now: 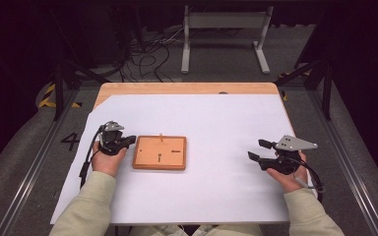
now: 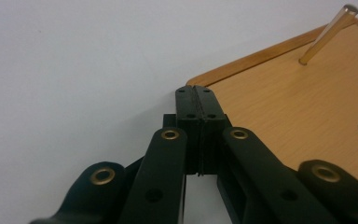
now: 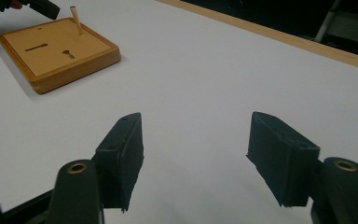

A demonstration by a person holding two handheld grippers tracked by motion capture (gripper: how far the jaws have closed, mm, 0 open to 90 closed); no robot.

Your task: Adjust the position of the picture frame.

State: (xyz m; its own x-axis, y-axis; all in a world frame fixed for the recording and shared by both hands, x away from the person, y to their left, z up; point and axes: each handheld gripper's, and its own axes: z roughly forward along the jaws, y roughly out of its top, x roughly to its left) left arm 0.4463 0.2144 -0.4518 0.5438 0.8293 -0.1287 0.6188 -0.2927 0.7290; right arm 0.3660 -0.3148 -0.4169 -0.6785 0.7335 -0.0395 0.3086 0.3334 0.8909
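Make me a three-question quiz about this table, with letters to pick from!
1. Where is the wooden board?
A. beside the left gripper
B. beside the right gripper
C. on the floor

2. How many pegs stand up tall at the board's far edge?
A. three
B. none
C. one

3. How are the right gripper's fingers?
A. shut
B. apart
C. holding a peg

Answers: 1 A, the left gripper's tips sit at the board's corner. 2 C, one peg stands there. 3 B, white paper shows between them.
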